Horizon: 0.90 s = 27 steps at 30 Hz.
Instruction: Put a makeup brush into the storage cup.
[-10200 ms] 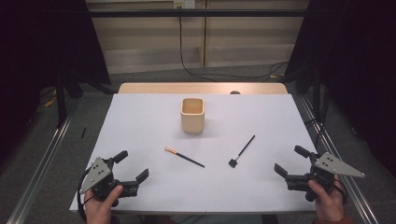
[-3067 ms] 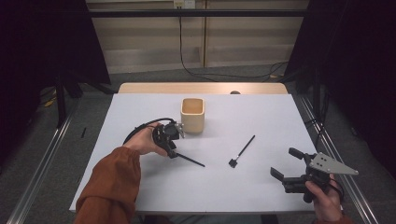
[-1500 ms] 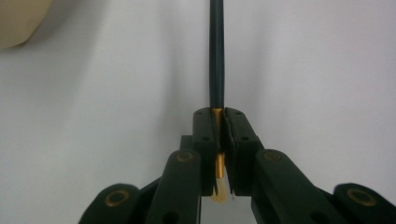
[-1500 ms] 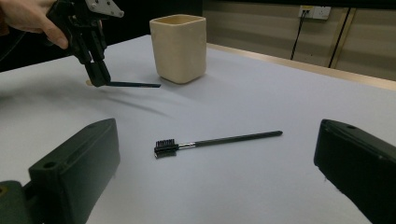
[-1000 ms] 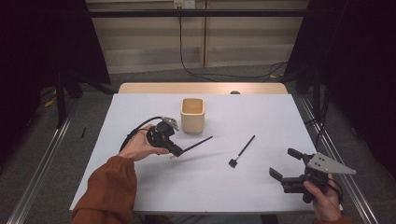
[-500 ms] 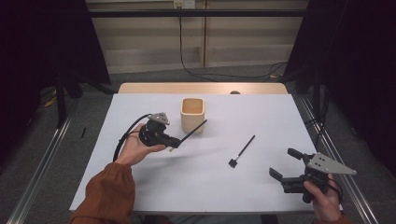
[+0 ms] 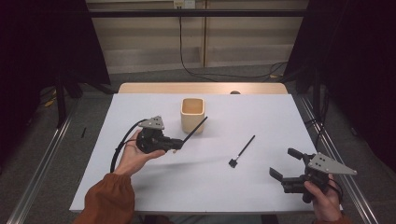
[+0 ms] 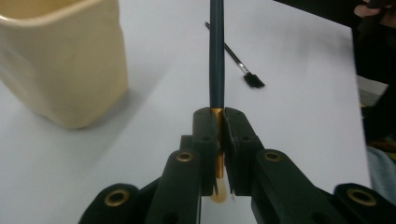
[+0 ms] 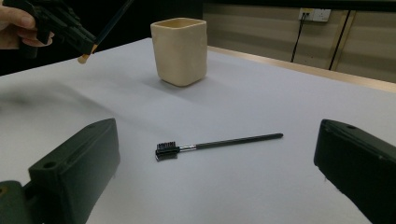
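Note:
My left gripper (image 7: 176, 143) (image 8: 220, 126) is shut on a dark-handled brush (image 7: 194, 131) (image 8: 216, 60) at its gold ferrule, held above the table. The brush's handle slants up toward the cream square cup (image 7: 192, 115) (image 8: 60, 60) (image 9: 179, 45), beside its right front. A second black brush (image 7: 243, 150) (image 9: 219, 143) (image 8: 236, 58) with a comb-like head lies flat on the white table (image 7: 205, 186). My right gripper (image 7: 286, 163) (image 9: 219, 186) rests open near the front right corner, its jaws spread wide, the flat brush ahead of it.
The left gripper's black cable (image 7: 122, 145) loops beside the hand. A wooden strip (image 7: 201, 87) borders the table's far edge. Metal rails (image 7: 37, 168) run along both sides of the table.
My left gripper moved in from the front left, closed on the brush lying mid-table, lifted it and tilted the handle up toward the cup. The right gripper stayed in place.

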Each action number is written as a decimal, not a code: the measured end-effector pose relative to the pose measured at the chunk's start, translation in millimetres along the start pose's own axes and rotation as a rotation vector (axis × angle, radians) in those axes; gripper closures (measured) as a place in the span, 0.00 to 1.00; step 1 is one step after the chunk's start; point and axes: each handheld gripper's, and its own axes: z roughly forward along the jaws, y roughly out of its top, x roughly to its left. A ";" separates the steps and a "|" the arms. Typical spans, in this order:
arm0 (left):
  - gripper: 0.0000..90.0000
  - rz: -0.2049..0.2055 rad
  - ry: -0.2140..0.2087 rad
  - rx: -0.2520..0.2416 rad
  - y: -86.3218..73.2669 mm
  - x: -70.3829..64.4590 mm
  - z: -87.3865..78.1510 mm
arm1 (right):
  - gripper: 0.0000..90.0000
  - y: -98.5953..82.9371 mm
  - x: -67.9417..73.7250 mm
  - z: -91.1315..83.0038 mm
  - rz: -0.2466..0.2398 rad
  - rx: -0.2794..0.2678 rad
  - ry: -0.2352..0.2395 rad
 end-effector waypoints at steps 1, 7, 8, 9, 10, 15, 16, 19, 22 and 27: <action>0.93 0.007 -0.018 -0.005 -1.6 -4.3 0.0 | 0.00 -0.1 0.0 0.1 -0.001 0.001 0.001; 0.94 0.018 -0.008 -0.064 -3.0 -20.1 -3.0 | 0.00 0.0 -0.2 0.9 0.002 0.002 0.003; 0.94 0.013 -0.007 -0.079 -3.2 -21.8 -4.0 | 0.00 0.0 -0.3 0.8 0.002 0.000 0.003; 0.94 0.007 -0.008 -0.096 -3.4 -23.2 -4.9 | 0.00 0.0 -0.4 0.8 0.002 0.001 0.002; 0.94 0.000 -0.001 -0.123 -3.9 -24.6 -6.3 | 0.00 0.0 -0.4 0.8 0.001 0.001 0.003; 0.94 0.001 0.022 -0.173 -6.5 -29.5 -9.9 | 0.00 0.1 -0.2 0.9 -0.001 0.000 0.005; 0.94 -0.001 0.023 -0.187 -7.6 -30.6 -11.4 | 0.00 0.1 -0.2 0.9 0.000 0.001 0.003; 0.94 -0.009 0.026 -0.214 -10.0 -33.4 -13.9 | 0.00 0.2 -0.1 0.6 -0.002 -0.001 0.005; 0.94 -0.019 0.016 -0.231 -12.6 -36.1 -15.1 | 0.00 0.2 -0.3 0.5 -0.003 -0.001 0.005; 0.93 -0.028 -0.023 -0.249 -14.1 -44.5 -12.4 | 0.00 0.4 -0.1 0.0 -0.001 -0.004 0.004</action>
